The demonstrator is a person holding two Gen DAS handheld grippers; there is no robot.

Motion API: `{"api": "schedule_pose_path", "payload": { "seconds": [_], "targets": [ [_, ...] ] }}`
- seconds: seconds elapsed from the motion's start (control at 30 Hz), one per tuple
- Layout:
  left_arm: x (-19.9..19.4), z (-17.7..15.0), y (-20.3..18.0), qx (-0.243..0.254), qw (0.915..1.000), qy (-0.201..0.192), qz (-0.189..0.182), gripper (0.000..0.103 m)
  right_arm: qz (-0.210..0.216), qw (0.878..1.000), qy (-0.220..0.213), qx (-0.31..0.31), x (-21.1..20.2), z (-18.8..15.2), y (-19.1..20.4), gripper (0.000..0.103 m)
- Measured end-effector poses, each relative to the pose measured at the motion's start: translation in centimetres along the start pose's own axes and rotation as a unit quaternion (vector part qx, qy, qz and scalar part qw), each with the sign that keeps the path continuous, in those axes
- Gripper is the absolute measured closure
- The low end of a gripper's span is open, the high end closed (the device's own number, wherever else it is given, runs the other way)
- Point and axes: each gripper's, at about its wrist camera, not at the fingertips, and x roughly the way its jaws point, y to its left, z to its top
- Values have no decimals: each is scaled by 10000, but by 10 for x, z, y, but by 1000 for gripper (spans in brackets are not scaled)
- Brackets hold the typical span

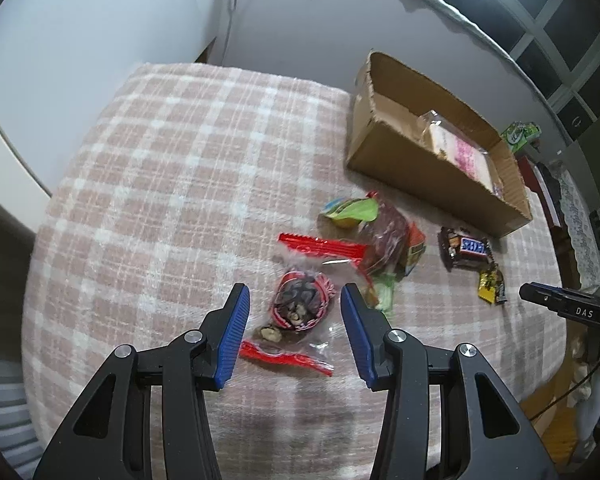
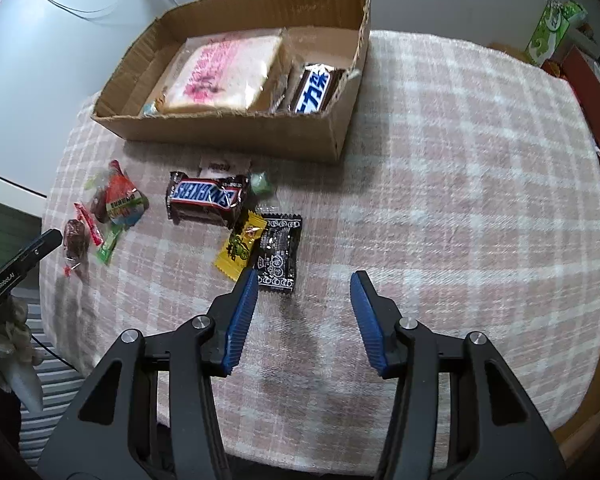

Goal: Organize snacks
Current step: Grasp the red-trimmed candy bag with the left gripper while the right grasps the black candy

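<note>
1. The left gripper (image 1: 296, 300) hangs with its jaws apart, straddling a clear red-edged walnut-date packet (image 1: 300, 308) without touching it.
2. The right gripper (image 2: 305, 285) is also released, nothing between its pads; a black sachet (image 2: 278, 258) lies just beside its left fingertip.
3. Beyond that sachet sit a yellow candy (image 2: 239, 249) and a Snickers bar (image 2: 206, 197).
4. Farthest ahead, the cardboard box (image 2: 236, 136) holds a pink-printed cake pack (image 2: 224, 74).
5. All of it rests on a pink plaid cloth (image 2: 460, 184).

the right gripper (image 2: 304, 280) hangs with jaws apart over the checked cloth (image 2: 460, 200), nothing between them; its left blue pad sits just beside a black packet (image 2: 278, 254) and a yellow packet (image 2: 240, 250). a snickers bar (image 2: 206, 196) lies near the cardboard box (image 2: 228, 128), which holds a pink-printed packet (image 2: 224, 74)
</note>
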Motion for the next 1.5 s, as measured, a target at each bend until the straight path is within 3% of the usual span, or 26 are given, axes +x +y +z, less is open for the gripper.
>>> {"api": "schedule_pose_path", "payload": {
  "seconds": [0.2,0.33,0.9,1.0,1.5],
  "targets": [
    [7,-2,1,20,10000,74,45,57,-61,9999,92,-93,11,5,7,53],
    [10,-2,-1,82,9999,108,58,57,-137,9995,187,-213,23,10,13,66],
    [27,-1,-3,173,9994,288,43,57,-375,9969,288,-624,53,28,45,66],
    [29,0,-5,216,9993,300,70,61,-480,9958,293,-725,54,31,51,76],
    [21,4,-4,174,9998,118,18,71,-328,9972,258,-627,44,24,34,79]
  ]
}}
